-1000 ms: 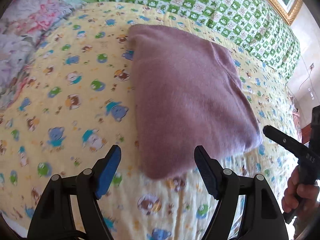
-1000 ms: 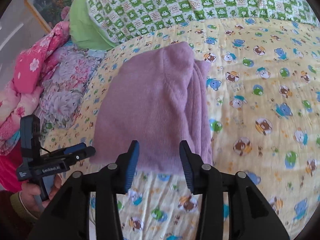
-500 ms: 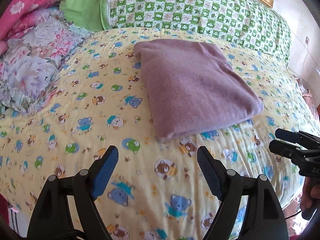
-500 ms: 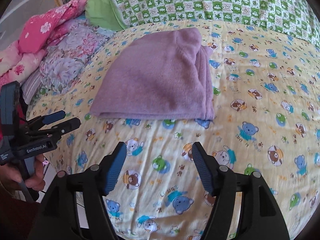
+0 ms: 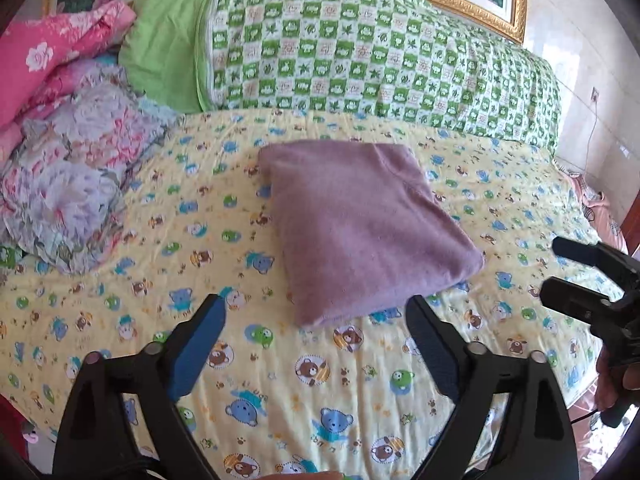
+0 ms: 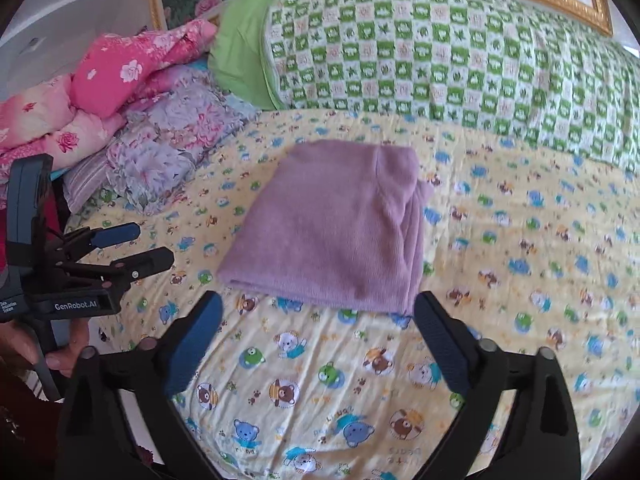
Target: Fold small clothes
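A purple knitted garment (image 5: 360,228) lies folded into a flat rectangle on the yellow bear-print sheet (image 5: 280,380); it also shows in the right wrist view (image 6: 336,232). My left gripper (image 5: 316,344) is open and empty, held above the sheet short of the garment's near edge. My right gripper (image 6: 318,340) is open and empty, also short of the garment. Each gripper shows in the other's view: the right one (image 5: 560,272) at the right edge, the left one (image 6: 148,246) at the left edge.
A green checked pillow (image 5: 360,52) lies along the head of the bed. Floral quilts in pink and lilac (image 5: 68,168) are piled at the left. A gold picture frame (image 5: 480,4) hangs behind. The bed's edge runs below both grippers.
Both grippers have pulled back from the garment's near edge and risen. The right gripper's jaws have opened wider. The garment stays folded on the sheet.
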`<action>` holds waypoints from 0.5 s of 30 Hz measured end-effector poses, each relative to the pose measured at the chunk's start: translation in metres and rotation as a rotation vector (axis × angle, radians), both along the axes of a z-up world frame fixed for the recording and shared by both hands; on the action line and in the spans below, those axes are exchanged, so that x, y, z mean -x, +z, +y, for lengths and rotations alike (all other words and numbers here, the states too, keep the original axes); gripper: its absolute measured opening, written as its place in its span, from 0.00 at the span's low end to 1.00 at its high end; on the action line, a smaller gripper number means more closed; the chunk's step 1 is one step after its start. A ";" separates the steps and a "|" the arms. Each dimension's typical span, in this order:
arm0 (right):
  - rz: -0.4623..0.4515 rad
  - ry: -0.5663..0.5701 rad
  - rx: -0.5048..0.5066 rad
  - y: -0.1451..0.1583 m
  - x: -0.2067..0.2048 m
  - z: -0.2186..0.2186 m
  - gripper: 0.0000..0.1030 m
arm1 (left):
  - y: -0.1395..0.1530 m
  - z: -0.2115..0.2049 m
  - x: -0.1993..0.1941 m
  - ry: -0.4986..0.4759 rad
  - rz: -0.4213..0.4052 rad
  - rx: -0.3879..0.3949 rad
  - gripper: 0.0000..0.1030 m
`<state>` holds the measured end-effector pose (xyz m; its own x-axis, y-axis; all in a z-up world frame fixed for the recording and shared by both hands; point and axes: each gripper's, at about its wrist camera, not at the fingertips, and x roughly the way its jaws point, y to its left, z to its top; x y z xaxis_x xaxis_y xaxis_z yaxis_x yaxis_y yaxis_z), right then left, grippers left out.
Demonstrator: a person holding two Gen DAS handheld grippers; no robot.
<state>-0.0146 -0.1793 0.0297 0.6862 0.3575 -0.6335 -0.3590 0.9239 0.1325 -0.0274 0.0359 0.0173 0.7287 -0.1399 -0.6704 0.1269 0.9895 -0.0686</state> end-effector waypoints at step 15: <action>0.087 -0.045 0.018 -0.050 -0.023 -0.003 0.99 | -0.045 -0.004 -0.019 0.044 0.057 -0.060 0.94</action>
<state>0.0089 -0.1825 -0.0203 0.6431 0.3158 -0.6976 -0.3052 0.9412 0.1448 -0.0086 0.0317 -0.0282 0.6934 -0.0668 -0.7174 0.0810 0.9966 -0.0145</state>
